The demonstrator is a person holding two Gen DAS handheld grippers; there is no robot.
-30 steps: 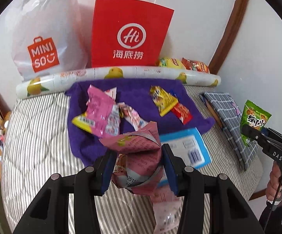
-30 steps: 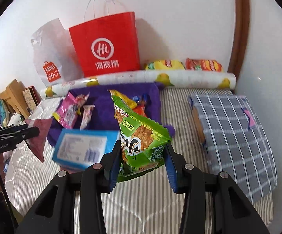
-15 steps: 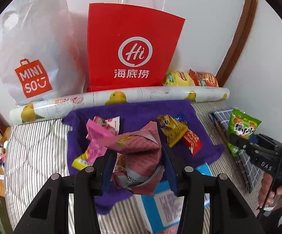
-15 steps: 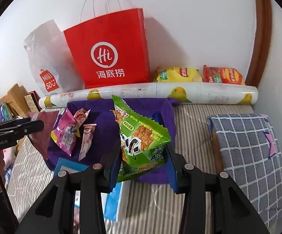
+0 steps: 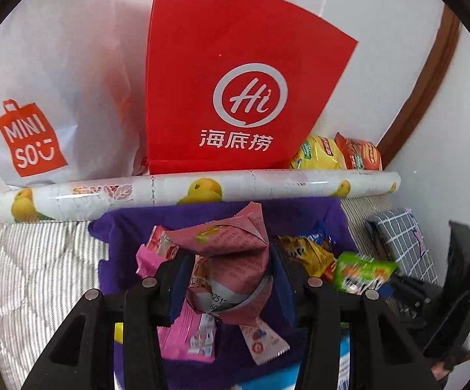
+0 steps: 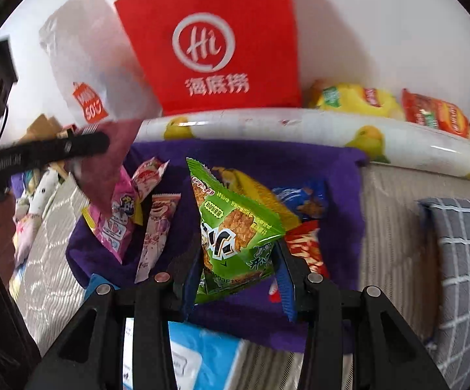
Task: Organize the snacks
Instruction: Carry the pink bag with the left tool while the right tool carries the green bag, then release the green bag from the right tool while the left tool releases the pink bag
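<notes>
Left tongs [image 5: 230, 284]: clamped on pink snack packet [image 5: 231, 260], held above purple cloth [image 5: 300, 214]. Right tongs [image 6: 238, 274]: clamped on green snack packet [image 6: 235, 230], likewise over the cloth.

Handling: keep grip firm; set each down on bare cloth.

Obstructions: loose packets [image 6: 121, 217] crowding the cloth; blue box [image 6: 199, 357] at near edge; red bag [image 5: 235, 81] and patterned roll [image 5: 202, 188] behind.
</notes>
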